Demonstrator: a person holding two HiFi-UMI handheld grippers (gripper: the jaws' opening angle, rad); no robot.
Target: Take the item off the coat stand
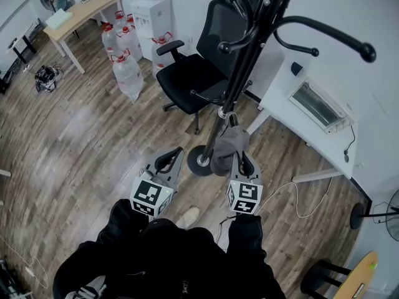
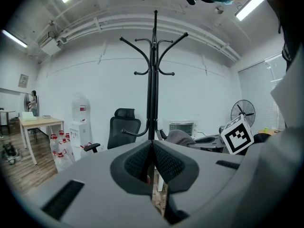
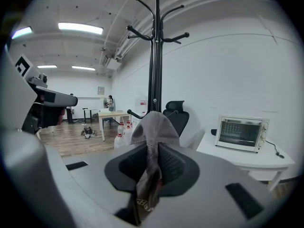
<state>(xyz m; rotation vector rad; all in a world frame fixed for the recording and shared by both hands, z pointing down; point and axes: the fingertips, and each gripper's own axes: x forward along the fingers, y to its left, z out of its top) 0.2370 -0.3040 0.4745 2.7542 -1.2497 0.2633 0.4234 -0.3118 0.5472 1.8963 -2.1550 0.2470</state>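
Note:
A black coat stand rises from a round base on the wooden floor. A grey cap hangs low on the pole. My right gripper is shut on the cap's cloth; in the right gripper view the cap is pinched between the pads and drapes down through the jaws, with the stand just behind. My left gripper is held beside the base, apart from the cap. In the left gripper view its jaws meet with nothing between them, facing the stand and the cap.
A black office chair stands right behind the stand. Several water bottles sit to the left. A white desk with a toaster oven is at the right. A cable lies on the floor.

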